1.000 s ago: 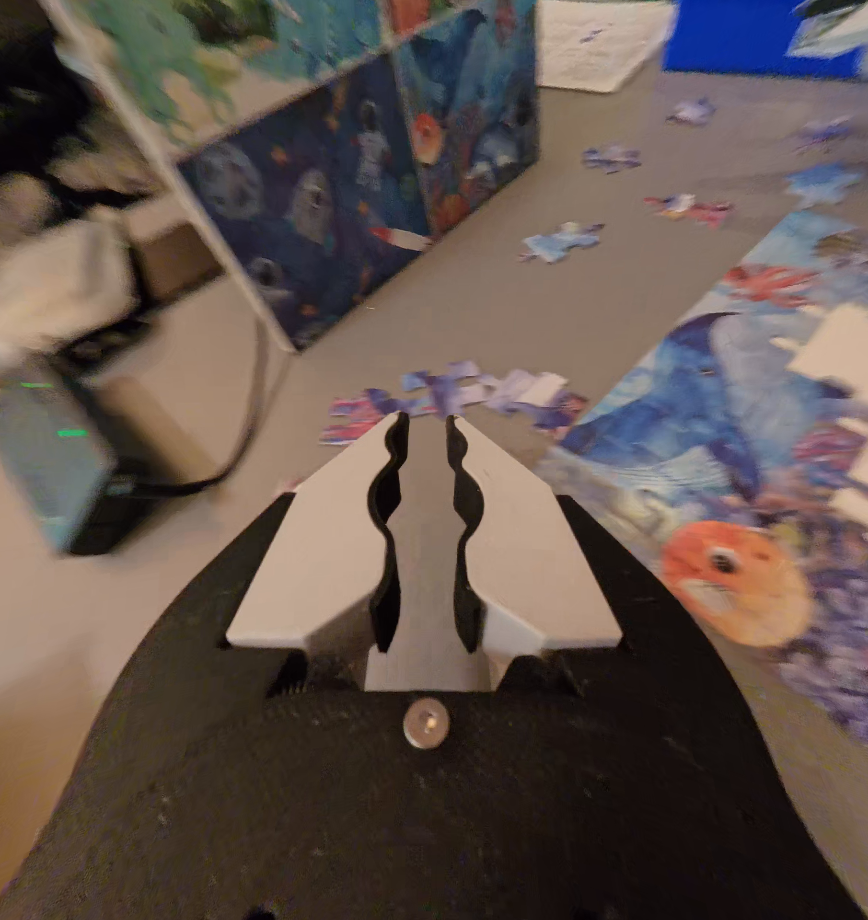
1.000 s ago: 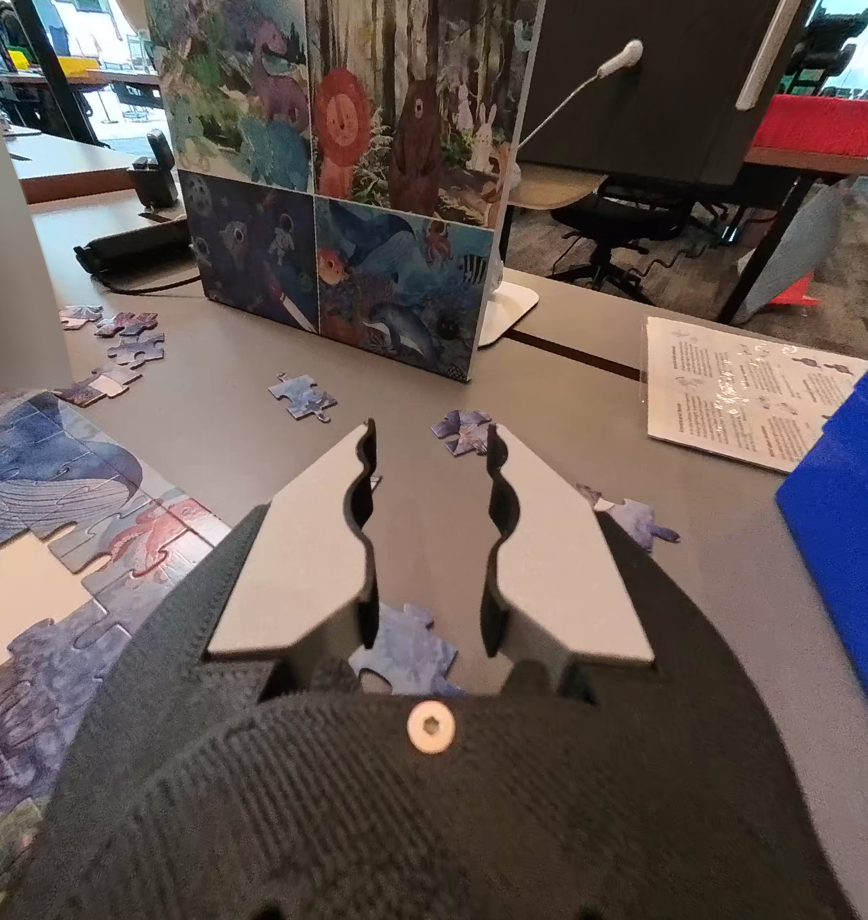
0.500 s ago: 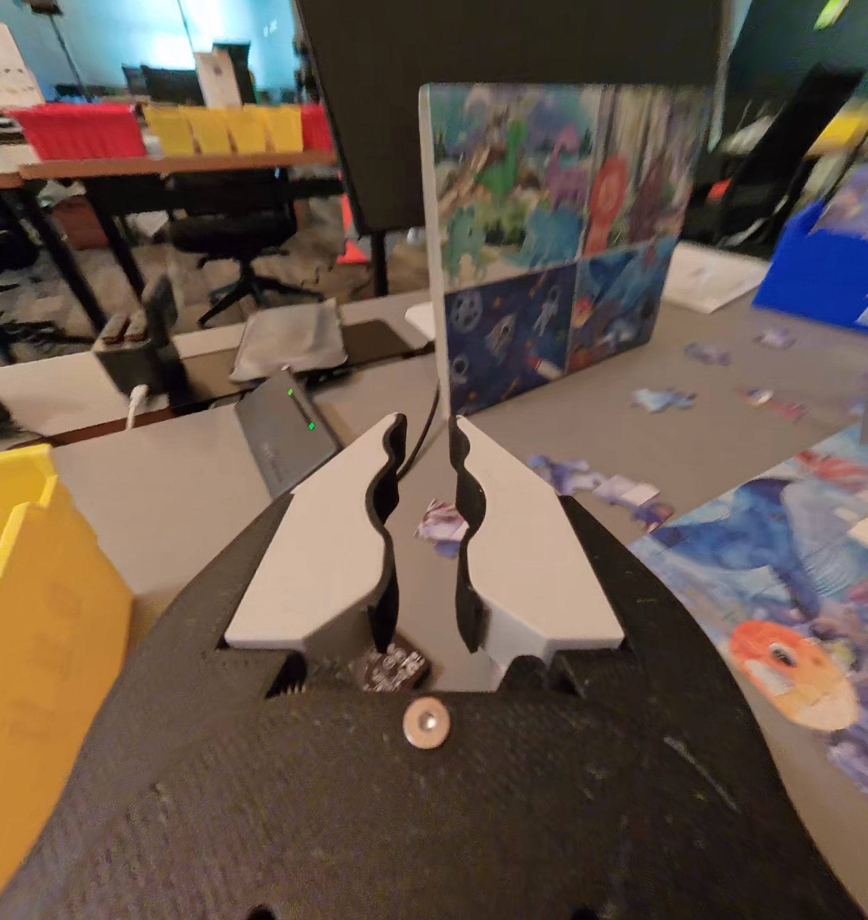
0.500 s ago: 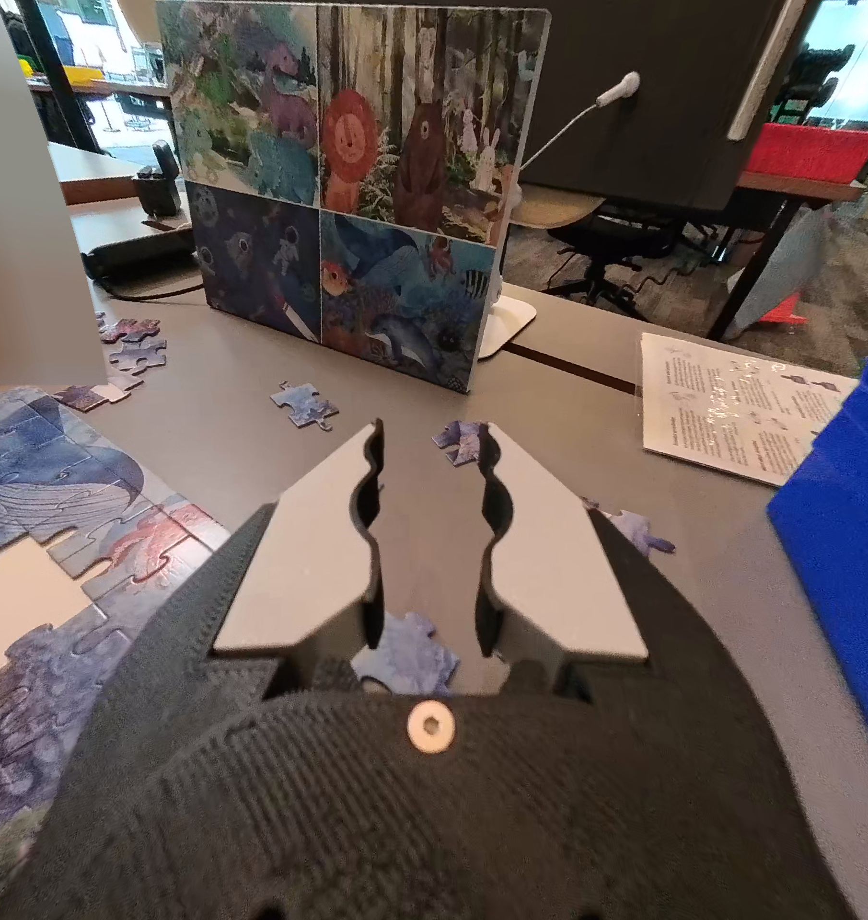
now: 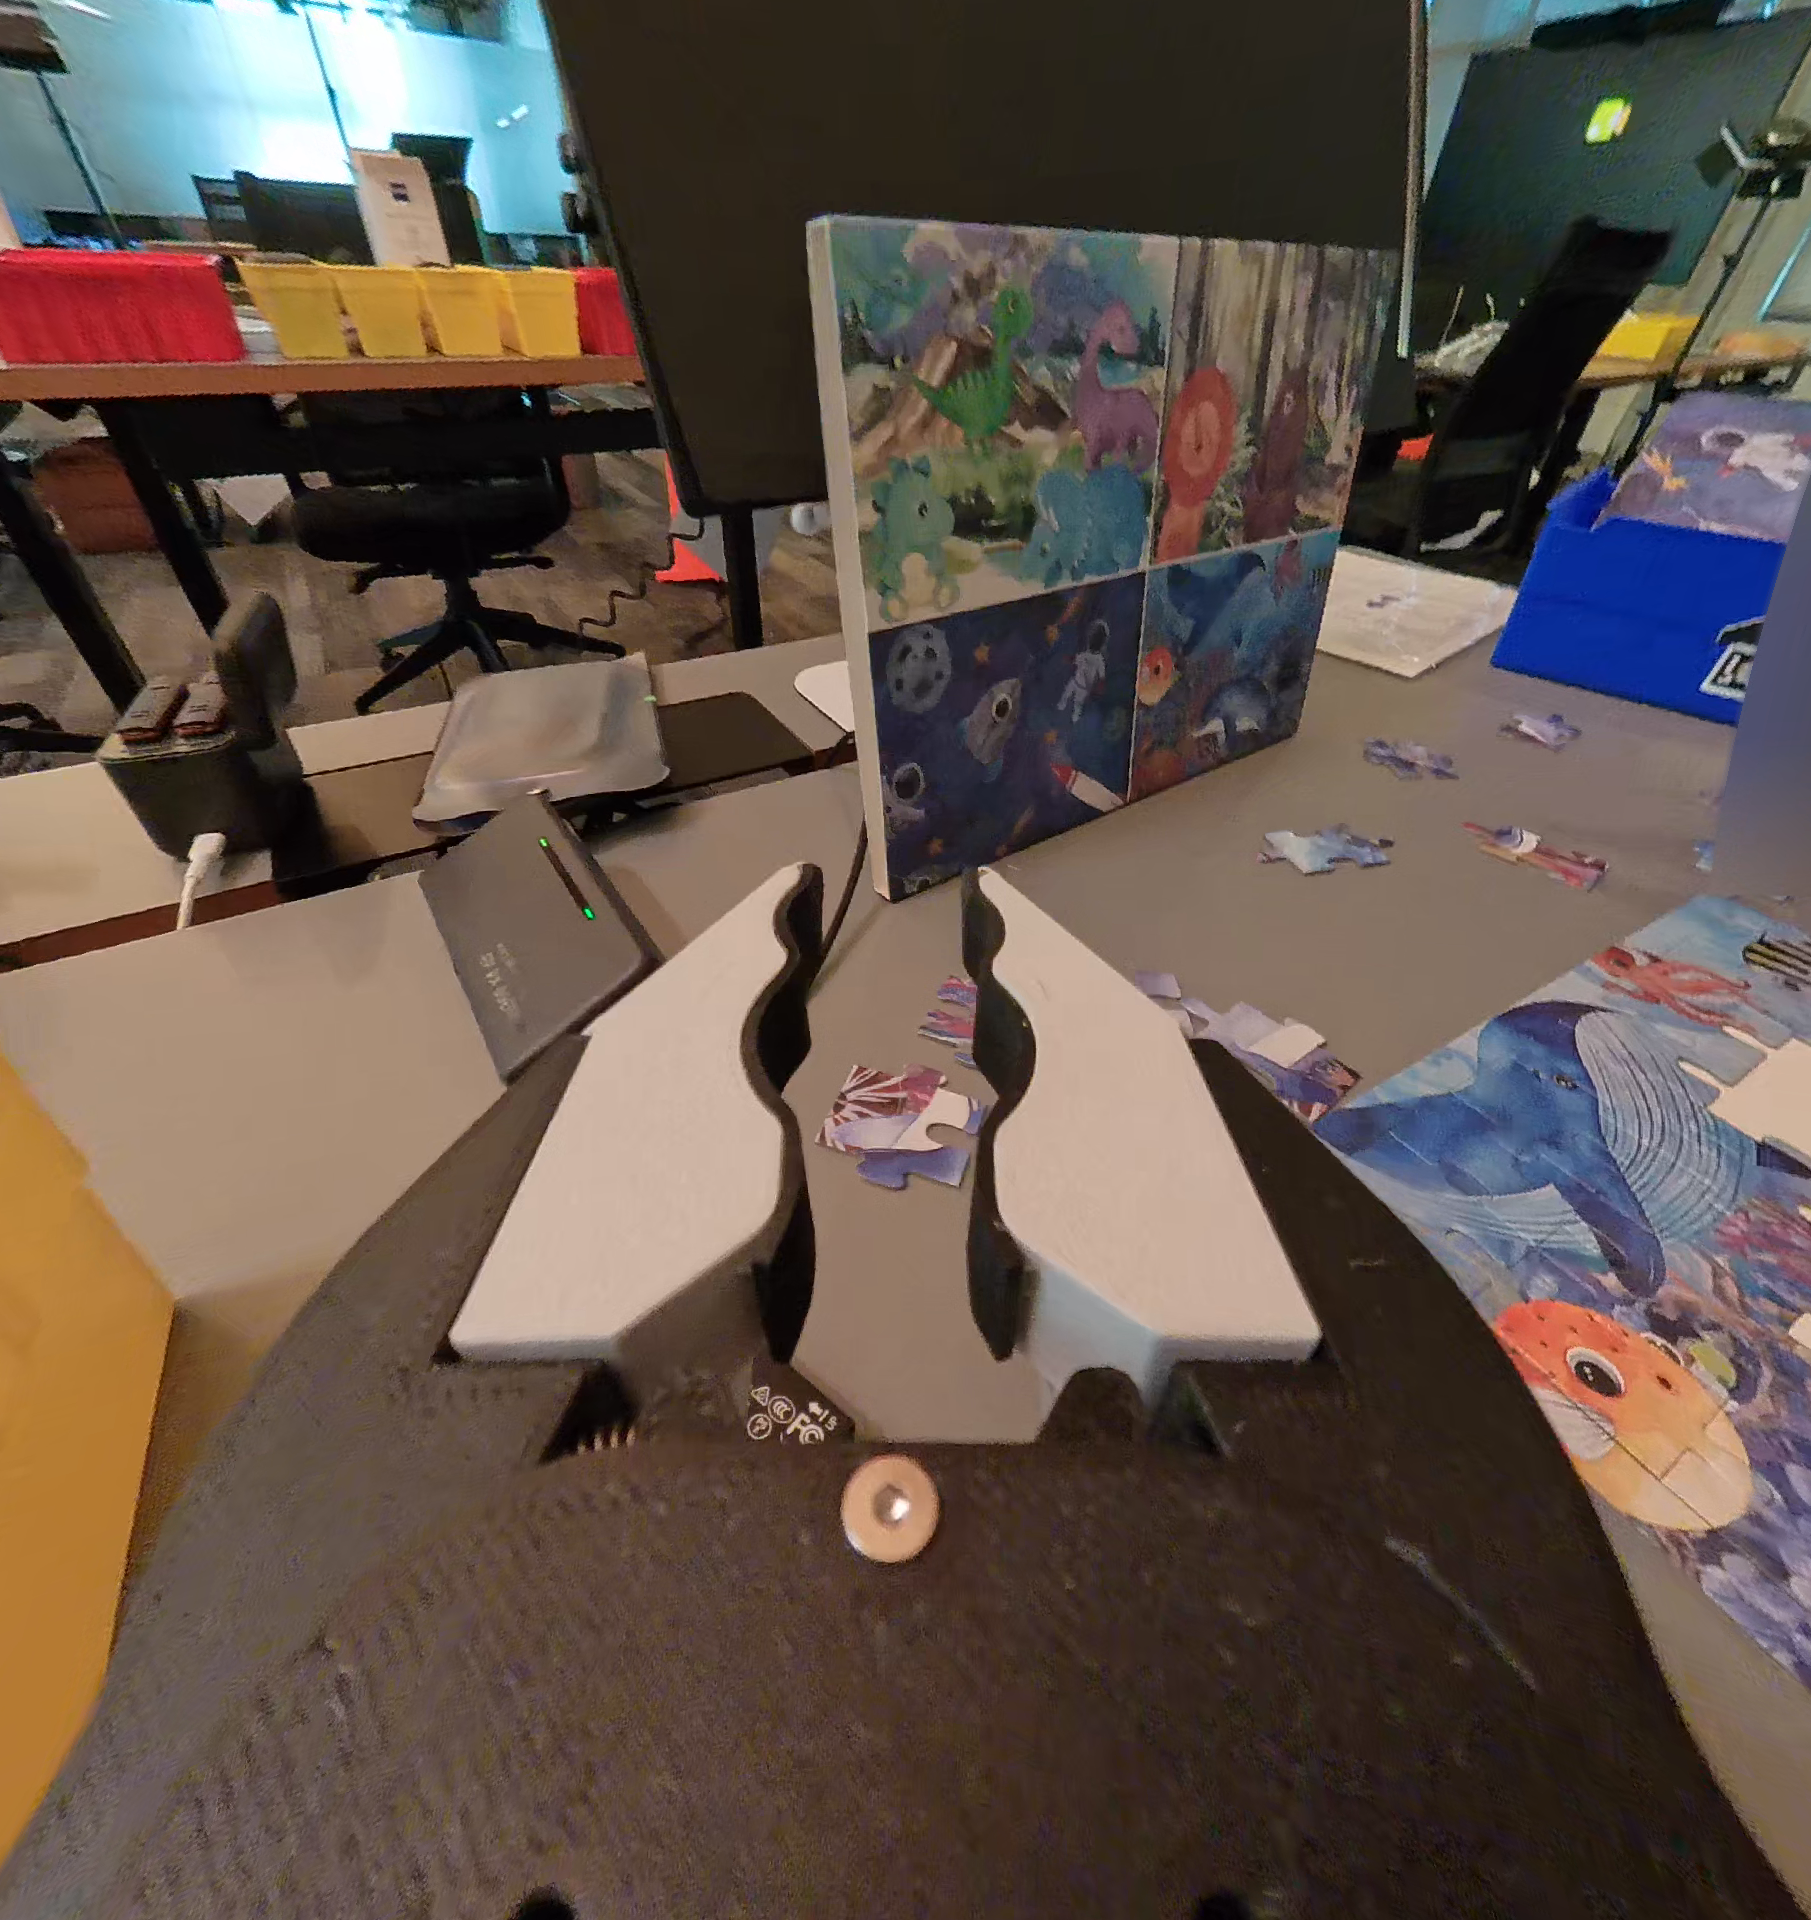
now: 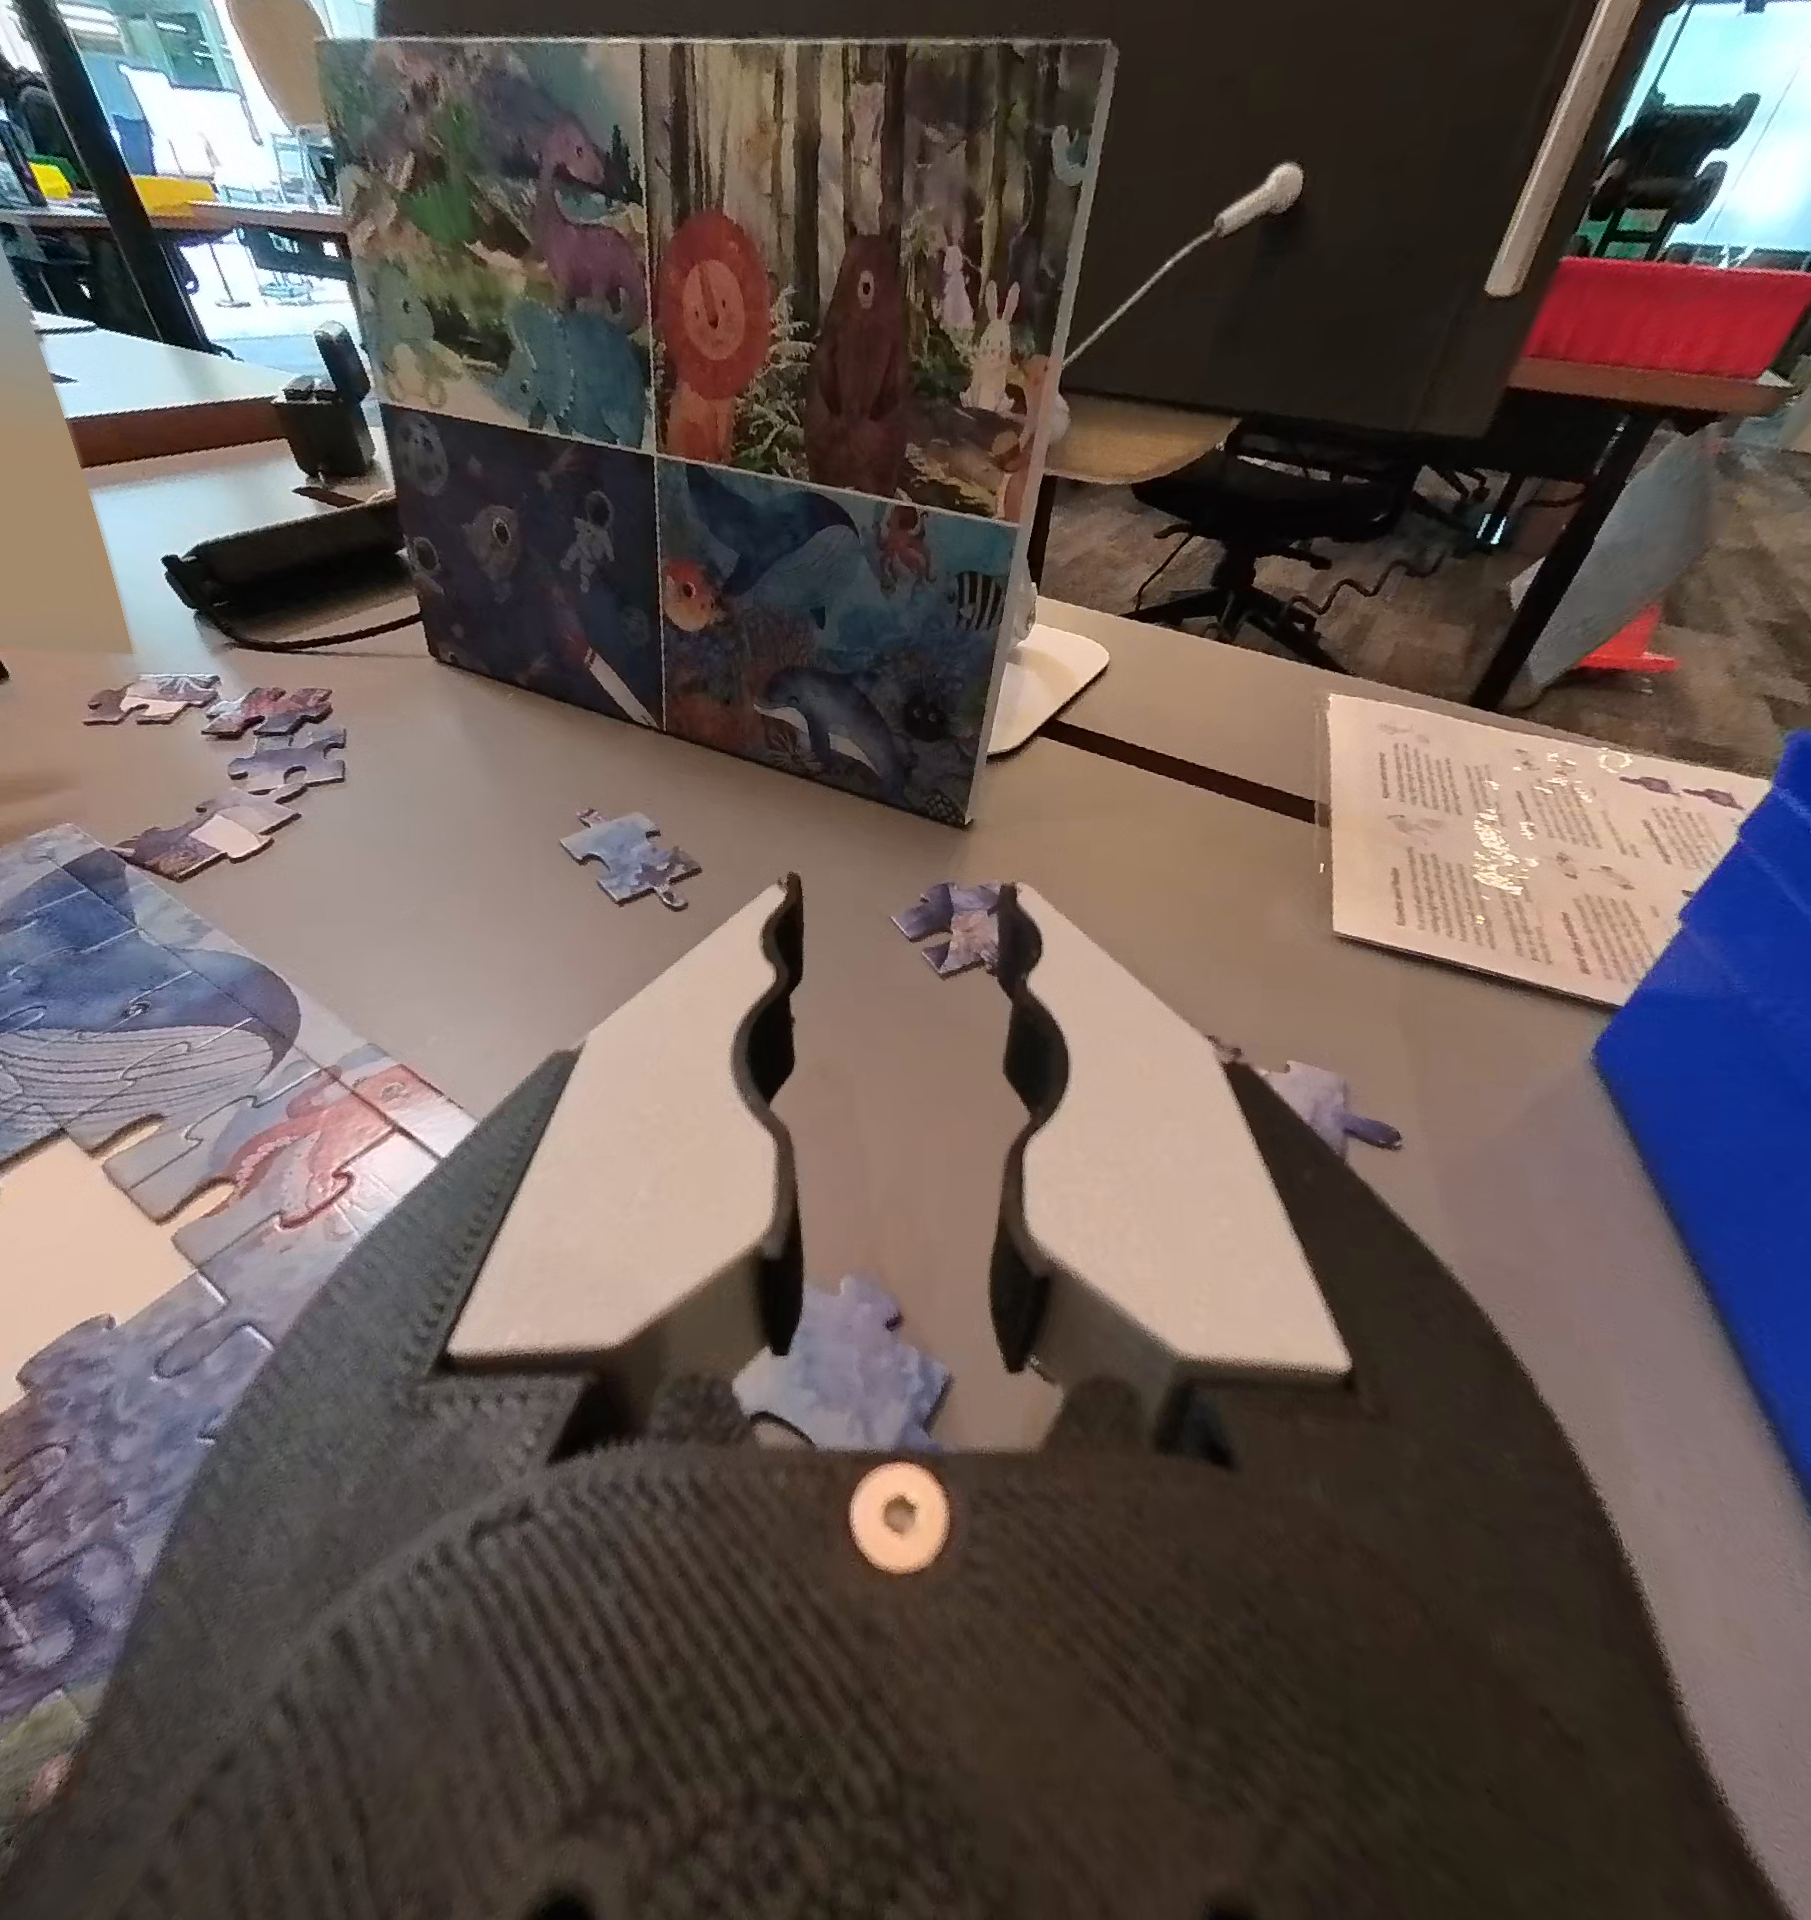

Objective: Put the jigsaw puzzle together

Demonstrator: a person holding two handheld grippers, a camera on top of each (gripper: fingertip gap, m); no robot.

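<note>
The partly built sea puzzle (image 5: 1566, 1164) with a blue whale and an orange fish lies flat on the grey table, with bare gaps on its right side. It also shows in the right wrist view (image 6: 101, 1039). My left gripper (image 5: 888, 883) is open and empty above a loose purple-and-white piece (image 5: 901, 1127) that lies between its fingers. My right gripper (image 6: 901, 894) is open and empty. A light blue piece (image 6: 849, 1371) lies on the table under its base, and a purple piece (image 6: 942, 925) lies by its right fingertip.
The upright puzzle box (image 5: 1088, 540) stands behind the pieces, also in the right wrist view (image 6: 714, 416). Loose pieces (image 6: 236, 748) are scattered around. A yellow bin (image 5: 28, 1403) is at the left, a blue bin (image 6: 1763, 1143) and a paper sheet (image 6: 1524, 852) at the right, and a grey device (image 5: 527, 935) behind. One gripper's finger ends stand about 45 cm off the other's. The partly built sea puzzle (image 5: 1566, 1164) is about 25 cm from both grippers' fingertips. Seen from the right wrist view (image 6: 8, 1001) as well.
The left wrist view has swung up and left from the puzzle to the loose piece, and its jaws stand wider apart. The right gripper has narrowed slightly and barely moved.
</note>
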